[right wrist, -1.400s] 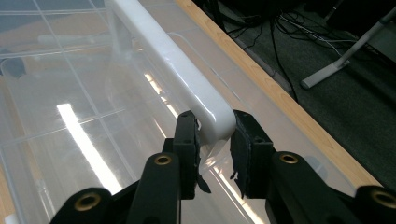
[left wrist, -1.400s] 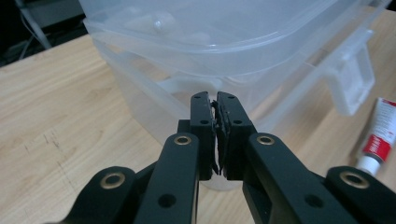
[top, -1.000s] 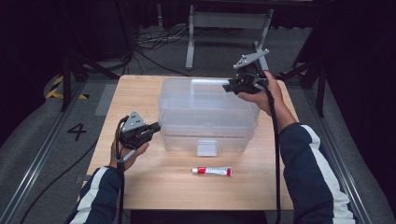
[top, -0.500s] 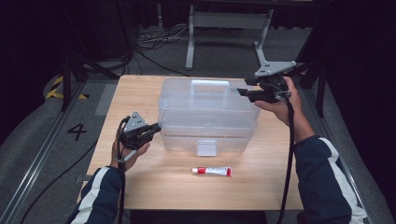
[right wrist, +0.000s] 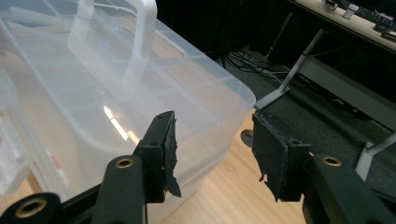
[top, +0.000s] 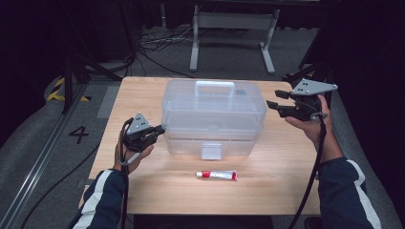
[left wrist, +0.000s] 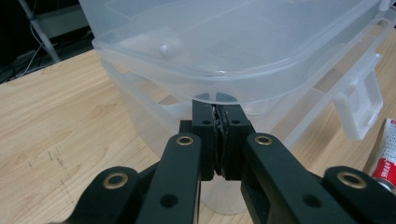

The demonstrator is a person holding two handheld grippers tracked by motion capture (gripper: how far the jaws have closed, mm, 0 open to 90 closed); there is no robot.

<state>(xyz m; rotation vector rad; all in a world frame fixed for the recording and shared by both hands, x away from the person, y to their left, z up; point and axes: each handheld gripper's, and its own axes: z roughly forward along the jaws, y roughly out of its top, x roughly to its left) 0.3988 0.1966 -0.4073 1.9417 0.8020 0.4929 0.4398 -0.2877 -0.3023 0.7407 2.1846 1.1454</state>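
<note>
A clear plastic storage box [top: 212, 117] with a white handle [top: 215, 86] and a front latch [top: 211, 150] stands in the middle of the wooden table [top: 286, 167]. My left gripper [top: 161, 129] is shut, its tips at the box's left end, right under the lid's rim [left wrist: 217, 105]. My right gripper [top: 271, 104] hovers just off the box's right end, pointing at it. Its jaws [right wrist: 215, 140] have just been opening and stand apart with nothing between them. A red and white tube [top: 217, 175] lies on the table in front of the box.
The tube also shows at the right edge of the left gripper view [left wrist: 385, 158]. Beyond the table's far edge are a metal stand [top: 229, 28] and loose cables [top: 153, 43] on the floor. Bare wood lies to the left and right of the box.
My right gripper has swung from over the box's back right corner to the right, off the box, and its jaws have opened. The left gripper has stayed in place.
</note>
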